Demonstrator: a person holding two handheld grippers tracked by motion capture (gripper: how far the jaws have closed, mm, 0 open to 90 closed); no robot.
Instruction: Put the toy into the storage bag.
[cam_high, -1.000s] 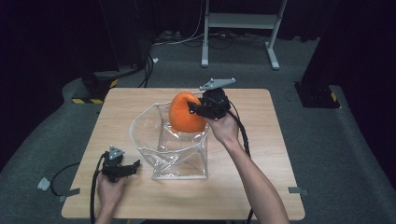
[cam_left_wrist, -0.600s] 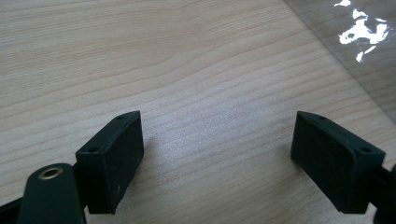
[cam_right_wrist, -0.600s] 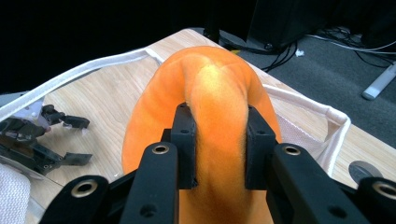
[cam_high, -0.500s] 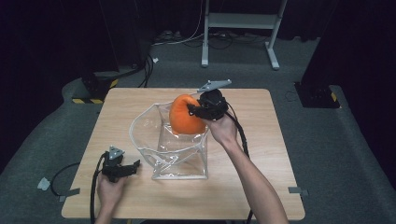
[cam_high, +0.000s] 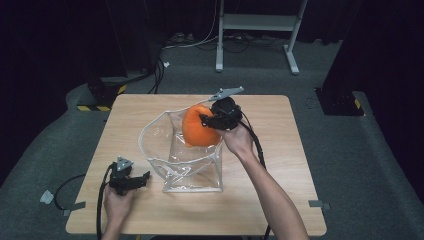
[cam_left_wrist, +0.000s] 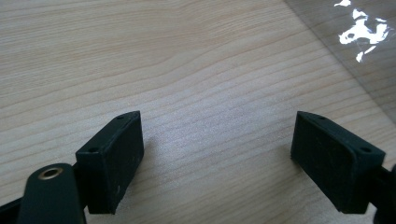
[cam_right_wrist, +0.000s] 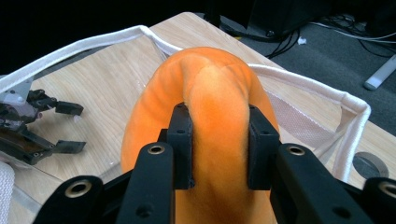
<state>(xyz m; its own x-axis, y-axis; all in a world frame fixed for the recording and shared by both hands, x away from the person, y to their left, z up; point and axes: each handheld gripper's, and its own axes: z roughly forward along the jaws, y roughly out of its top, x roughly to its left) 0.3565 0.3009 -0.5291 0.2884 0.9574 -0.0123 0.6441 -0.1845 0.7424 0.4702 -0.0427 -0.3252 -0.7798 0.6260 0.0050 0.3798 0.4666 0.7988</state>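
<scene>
Orange soft toy (cam_high: 199, 126): a plump, plush-looking ball hanging over the mouth of the clear bag, partly below its far rim; in the right gripper view (cam_right_wrist: 210, 107) a fold of it bulges up between the two black pads.

Right gripper (cam_high: 211, 119): pinching that fold of the orange soft toy; its jaws have just been opening a little, yet the pads press on the fabric on both sides and the toy hangs from them.

Clear bag (cam_high: 175, 160): a see-through pouch with a white-trimmed rim, standing open near the middle of the table with its mouth gaping upward; nothing else can be seen inside it.

Left gripper (cam_high: 136, 181): resting low on the table just beside the bag's near left corner, jaws spread wide with only bare wood between them (cam_left_wrist: 219, 158); it touches neither bag nor toy.

Table (cam_high: 280, 200): light wood, bearing the bag and both hands' work.

Done so far: toy picked up and brought to the bag's opening.

Left to do: judging from this, lower the toy fully inside, let it go, and draw the right gripper out; the bag is unsupported, so it may slump or shift as the toy settles.
</scene>
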